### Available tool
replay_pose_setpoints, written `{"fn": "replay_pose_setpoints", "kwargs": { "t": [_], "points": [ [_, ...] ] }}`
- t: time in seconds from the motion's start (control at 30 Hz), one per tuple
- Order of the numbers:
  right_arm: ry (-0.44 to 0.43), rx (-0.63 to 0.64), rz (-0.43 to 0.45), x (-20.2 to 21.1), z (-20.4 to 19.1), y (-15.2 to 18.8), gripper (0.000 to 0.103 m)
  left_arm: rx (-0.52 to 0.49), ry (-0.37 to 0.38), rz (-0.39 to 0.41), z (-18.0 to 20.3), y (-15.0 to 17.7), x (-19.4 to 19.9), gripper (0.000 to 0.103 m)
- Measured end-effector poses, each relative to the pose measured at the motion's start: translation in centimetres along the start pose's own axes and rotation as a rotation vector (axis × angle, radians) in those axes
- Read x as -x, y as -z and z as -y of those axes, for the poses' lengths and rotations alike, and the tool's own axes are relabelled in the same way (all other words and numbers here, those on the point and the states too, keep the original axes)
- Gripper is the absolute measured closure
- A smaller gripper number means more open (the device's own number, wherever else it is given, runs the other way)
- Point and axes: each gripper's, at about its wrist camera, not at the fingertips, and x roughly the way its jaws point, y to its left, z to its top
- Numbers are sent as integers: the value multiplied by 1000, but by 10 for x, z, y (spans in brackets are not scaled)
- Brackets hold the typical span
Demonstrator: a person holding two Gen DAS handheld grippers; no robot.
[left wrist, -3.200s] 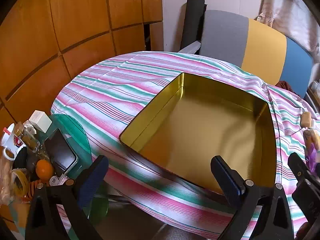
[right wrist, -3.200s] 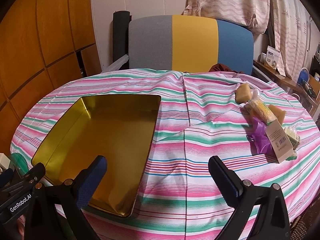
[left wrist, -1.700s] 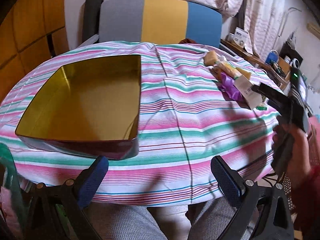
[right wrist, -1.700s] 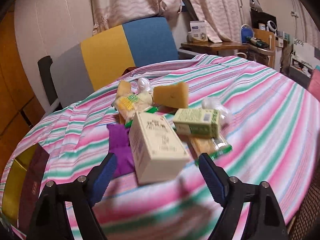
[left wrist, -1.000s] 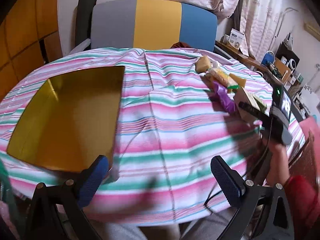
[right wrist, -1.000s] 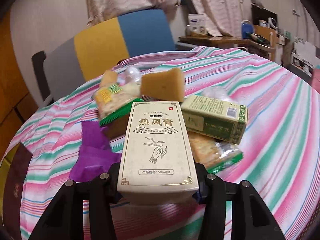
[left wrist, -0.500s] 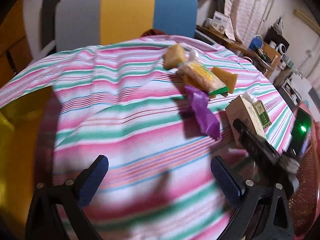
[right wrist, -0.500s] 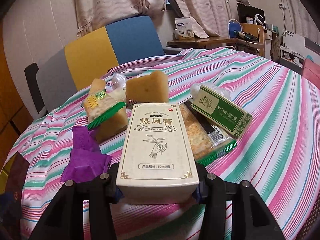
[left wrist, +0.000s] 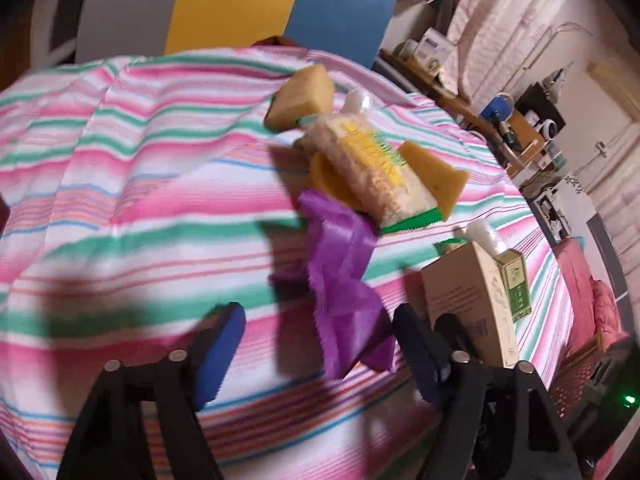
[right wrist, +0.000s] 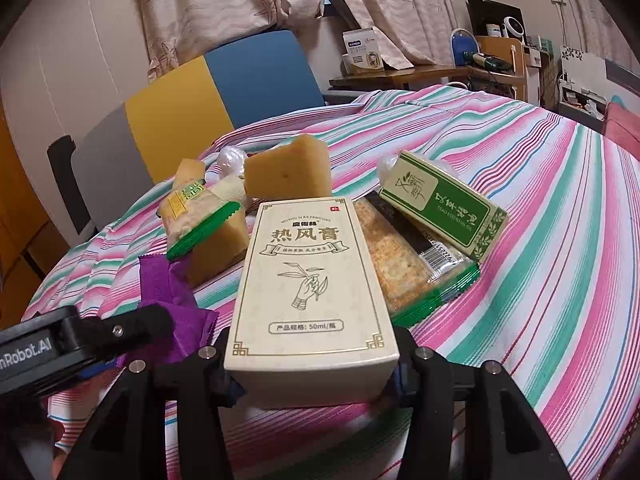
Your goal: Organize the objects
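Note:
My right gripper (right wrist: 314, 376) is shut on a cream ointment box (right wrist: 310, 280), which rests low over the striped tablecloth (right wrist: 560, 240). The box also shows in the left wrist view (left wrist: 468, 300). My left gripper (left wrist: 320, 348) is open, its fingers straddling a purple wrapper (left wrist: 344, 280), also seen in the right wrist view (right wrist: 172, 284). Beyond lie a cracker pack (left wrist: 372, 172), yellow sponge blocks (right wrist: 288, 172) and a green box (right wrist: 444, 204).
A second cracker pack (right wrist: 404, 264) lies under the green box. A grey, yellow and blue chair back (right wrist: 200, 100) stands behind the table. A side desk with clutter (right wrist: 440, 68) is at the far right. The table edge drops off near both grippers.
My left gripper has swung right, away from the gold tin, and come down around the purple wrapper. My right gripper stays shut on the cream box.

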Motion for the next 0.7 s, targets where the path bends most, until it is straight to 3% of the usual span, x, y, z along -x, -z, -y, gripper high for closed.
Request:
{"fn": "replay_pose_setpoints", "kwargs": {
  "t": [0.07,0.2,0.3,0.33,0.5,0.53,0.6,0.63,0.67,0.7],
  "points": [
    [-3,-3,0,0,1,0,50,0,31,9,-1,1,1,50],
    [-3,-2,-1,0,1,0,50,-13,50,60,-10,10,14,65],
    [-2,-2,-1,0,1,0,50,-77,34,102,-13,21,26,73],
    [-2,-1,-2,0,0,0,50,-98,12,106,-14,27,31,82],
    [0,0,-1,0,1,0,50,-71,-12,69,-33,48,35,87],
    [1,1,-2,0,0,0,50,-64,0,76,-36,50,38,86],
    [7,5,-2,0,0,0,50,-55,0,83,-31,48,41,66],
    [9,6,-2,0,-1,0,50,-57,-7,90,-26,43,42,40],
    [10,6,-2,0,-1,0,50,-57,-11,100,-23,42,43,24],
    [10,6,-2,1,-1,0,50,-56,-18,126,-18,38,45,19]
  ]
}}
